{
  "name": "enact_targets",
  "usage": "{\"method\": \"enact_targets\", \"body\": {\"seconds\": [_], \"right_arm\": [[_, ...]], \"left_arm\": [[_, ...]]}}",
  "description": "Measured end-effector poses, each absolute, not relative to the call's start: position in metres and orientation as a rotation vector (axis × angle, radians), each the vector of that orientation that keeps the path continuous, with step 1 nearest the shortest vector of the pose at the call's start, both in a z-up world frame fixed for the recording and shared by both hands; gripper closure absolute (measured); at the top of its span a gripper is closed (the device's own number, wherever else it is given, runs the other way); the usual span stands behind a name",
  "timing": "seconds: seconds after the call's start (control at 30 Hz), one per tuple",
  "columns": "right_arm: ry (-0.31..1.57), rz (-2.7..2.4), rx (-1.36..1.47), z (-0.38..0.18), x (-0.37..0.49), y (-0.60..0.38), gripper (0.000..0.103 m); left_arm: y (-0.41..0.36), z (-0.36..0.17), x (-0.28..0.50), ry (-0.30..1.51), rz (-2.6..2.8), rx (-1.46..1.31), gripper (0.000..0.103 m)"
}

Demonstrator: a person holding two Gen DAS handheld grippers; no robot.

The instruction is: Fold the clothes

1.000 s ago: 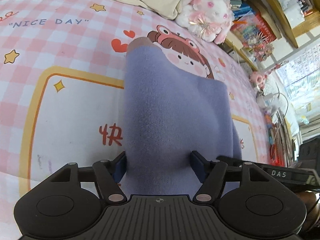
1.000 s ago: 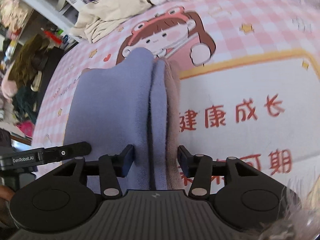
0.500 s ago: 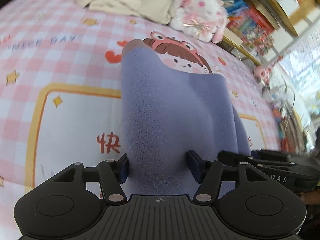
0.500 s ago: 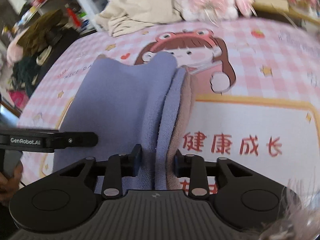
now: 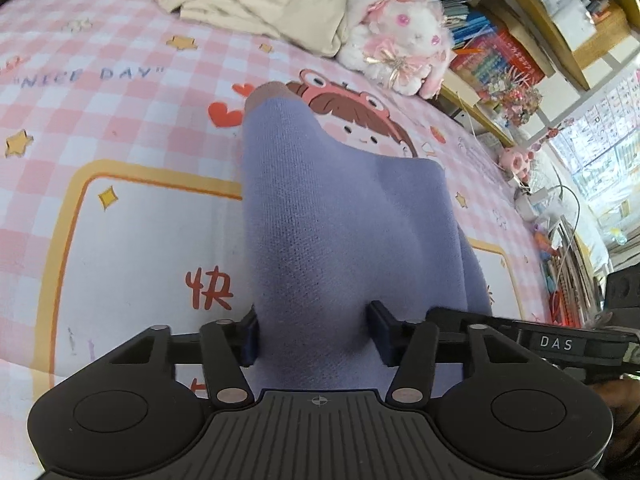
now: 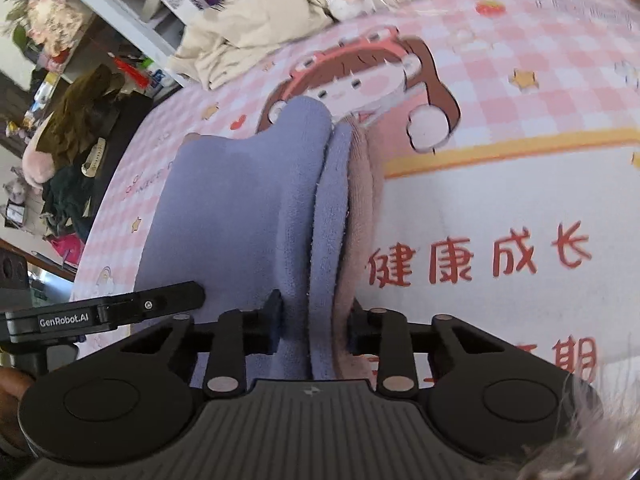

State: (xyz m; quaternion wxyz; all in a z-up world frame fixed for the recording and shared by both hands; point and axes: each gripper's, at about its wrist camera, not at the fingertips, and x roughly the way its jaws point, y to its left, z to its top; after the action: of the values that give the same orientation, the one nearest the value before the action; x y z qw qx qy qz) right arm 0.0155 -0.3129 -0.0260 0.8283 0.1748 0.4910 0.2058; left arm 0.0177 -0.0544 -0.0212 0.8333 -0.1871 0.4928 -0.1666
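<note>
Lavender knit garment (image 5: 344, 240) draped over cartoon-print bed sheet (image 5: 120, 240), near edge pinched by both claws: left claw (image 5: 314, 330) clenched on single layer, right claw (image 6: 314, 326) on stacked layers. Risk: inner pink layer slipping out, skewing fold.

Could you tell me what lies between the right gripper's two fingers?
Bunched layers of the purple garment, with a pinkish inner layer on the right; the right gripper pinches them, seen in the right wrist view.
</note>
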Motion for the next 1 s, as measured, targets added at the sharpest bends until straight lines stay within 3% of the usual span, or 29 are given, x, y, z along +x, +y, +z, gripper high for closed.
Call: {"method": "enact_targets", "body": {"seconds": [0.27, 1.0], "right_arm": [[0.871, 0.474, 0.241, 0.005, 0.000, -0.303, 0.078], [0.886, 0.476, 0.242, 0.001, 0.000, -0.305, 0.077]], "left_arm": [[-0.057, 0.005, 0.006, 0.941, -0.360, -0.337, 0.057], [-0.062, 0.003, 0.004, 0.947, -0.360, -0.322, 0.057]]}}
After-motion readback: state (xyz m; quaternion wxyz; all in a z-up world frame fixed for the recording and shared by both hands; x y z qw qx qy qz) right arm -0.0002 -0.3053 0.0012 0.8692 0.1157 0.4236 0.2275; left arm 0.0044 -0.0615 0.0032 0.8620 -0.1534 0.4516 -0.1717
